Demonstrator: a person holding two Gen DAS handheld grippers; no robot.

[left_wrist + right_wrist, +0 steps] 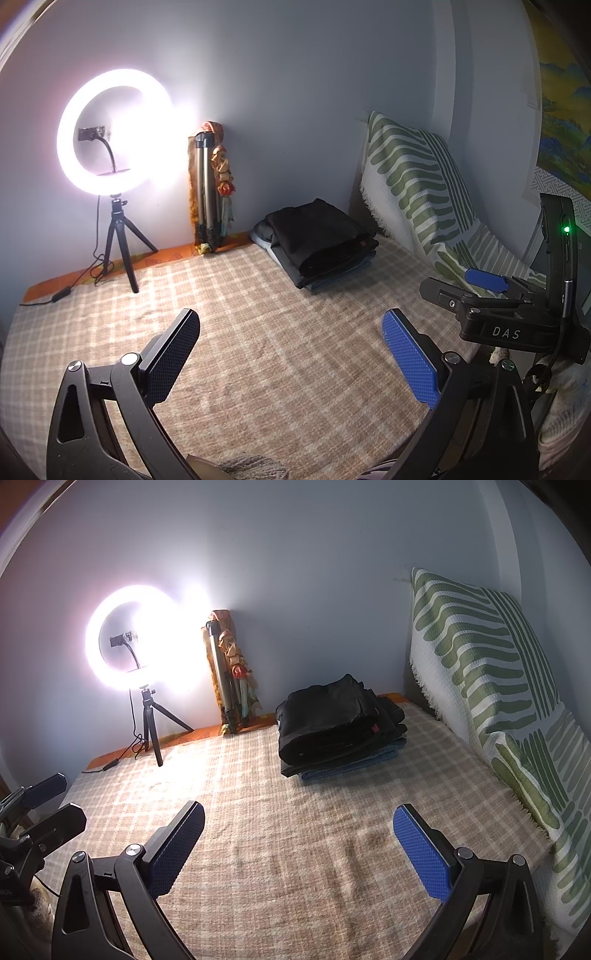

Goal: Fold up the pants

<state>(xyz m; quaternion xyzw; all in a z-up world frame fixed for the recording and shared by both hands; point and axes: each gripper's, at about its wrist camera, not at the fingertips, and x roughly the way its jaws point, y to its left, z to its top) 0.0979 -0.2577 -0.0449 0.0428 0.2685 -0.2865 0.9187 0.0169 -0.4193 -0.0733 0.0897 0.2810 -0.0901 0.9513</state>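
- While you hold both tools above the bed's beige-and-white checked blanket [258,332], your left hand-held gripper [291,354] stands wide apart with nothing between its blue textured pads [410,362].
- Your right hand-held gripper [299,849] is likewise spread wide and empty, hovering over the same blanket [295,830].
- From the left wrist view, your right tool shows at the right edge as a black body marked "DAS" with a green light.
- Black folded pants [317,236] lie on top of a small stack of folded garments at the far side of the bed, near the wall; a blue denim piece [354,764] sits at the bottom of that stack.
- Both tools are well apart from the stack, on the near side.
- At the far left a lit white ring light on a small black tripod [114,133] stands on the bed, its cable trailing to the left.
- Just right of it, a folded silver tripod [207,192] leans against the wall.
- Along the right side a white cloth with green leaf stripes [487,672] is draped.
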